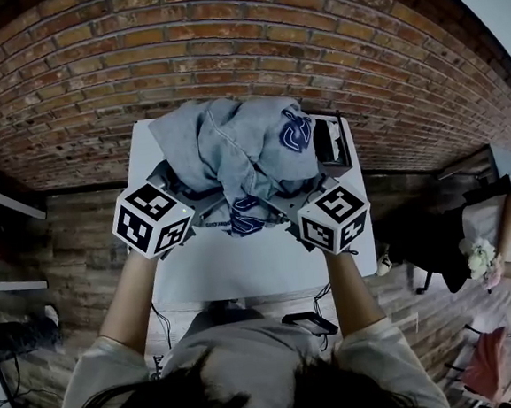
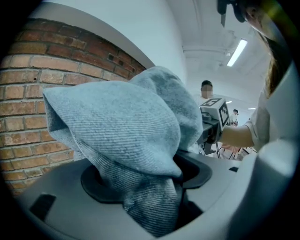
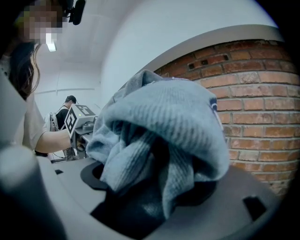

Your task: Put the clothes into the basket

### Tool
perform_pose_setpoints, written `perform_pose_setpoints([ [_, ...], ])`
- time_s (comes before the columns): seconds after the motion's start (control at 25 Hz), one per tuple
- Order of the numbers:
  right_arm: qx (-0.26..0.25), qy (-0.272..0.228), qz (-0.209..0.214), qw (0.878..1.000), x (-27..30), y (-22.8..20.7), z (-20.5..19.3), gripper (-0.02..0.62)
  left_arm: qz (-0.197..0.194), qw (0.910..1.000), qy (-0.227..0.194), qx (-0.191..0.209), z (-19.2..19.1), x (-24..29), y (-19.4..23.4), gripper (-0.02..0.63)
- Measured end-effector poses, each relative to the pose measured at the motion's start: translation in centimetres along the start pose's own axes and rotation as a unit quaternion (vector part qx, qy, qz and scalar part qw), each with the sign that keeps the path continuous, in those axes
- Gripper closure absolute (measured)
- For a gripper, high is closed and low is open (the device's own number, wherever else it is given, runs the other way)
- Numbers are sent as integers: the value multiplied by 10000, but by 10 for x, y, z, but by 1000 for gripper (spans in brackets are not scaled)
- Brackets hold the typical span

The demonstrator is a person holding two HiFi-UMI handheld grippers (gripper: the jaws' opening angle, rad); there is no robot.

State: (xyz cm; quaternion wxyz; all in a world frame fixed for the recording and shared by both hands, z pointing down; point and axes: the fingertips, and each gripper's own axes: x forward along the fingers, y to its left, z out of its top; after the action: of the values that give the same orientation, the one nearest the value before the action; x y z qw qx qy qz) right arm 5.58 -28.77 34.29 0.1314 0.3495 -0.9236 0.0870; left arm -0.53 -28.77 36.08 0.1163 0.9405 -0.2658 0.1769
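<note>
A bunched grey-blue sweatshirt (image 1: 233,147) with a dark blue emblem hangs lifted above the far half of the white table (image 1: 244,271). My left gripper (image 1: 179,195) is shut on its left side and my right gripper (image 1: 295,202) on its right side. In the left gripper view the fabric (image 2: 117,126) fills the gap between the jaws of the left gripper (image 2: 145,187), and the right gripper's marker cube (image 2: 215,110) shows beyond it. In the right gripper view folds of the same cloth (image 3: 164,126) are pinched in the right gripper (image 3: 154,192).
A dark open container (image 1: 332,143) sits at the table's far right corner, partly behind the garment. A brick wall (image 1: 250,39) runs behind the table. A dark flat object (image 1: 310,323) lies by the near edge. White shelves (image 1: 1,247) stand left; a person (image 1: 498,231) is at the right.
</note>
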Motion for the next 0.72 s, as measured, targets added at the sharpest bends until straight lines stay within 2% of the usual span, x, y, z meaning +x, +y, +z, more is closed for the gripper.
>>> perform_pose_setpoints([
  [0.72, 62, -55, 119, 9999, 60, -63, -25, 236, 203, 9995, 98, -203, -18, 53, 68, 281],
])
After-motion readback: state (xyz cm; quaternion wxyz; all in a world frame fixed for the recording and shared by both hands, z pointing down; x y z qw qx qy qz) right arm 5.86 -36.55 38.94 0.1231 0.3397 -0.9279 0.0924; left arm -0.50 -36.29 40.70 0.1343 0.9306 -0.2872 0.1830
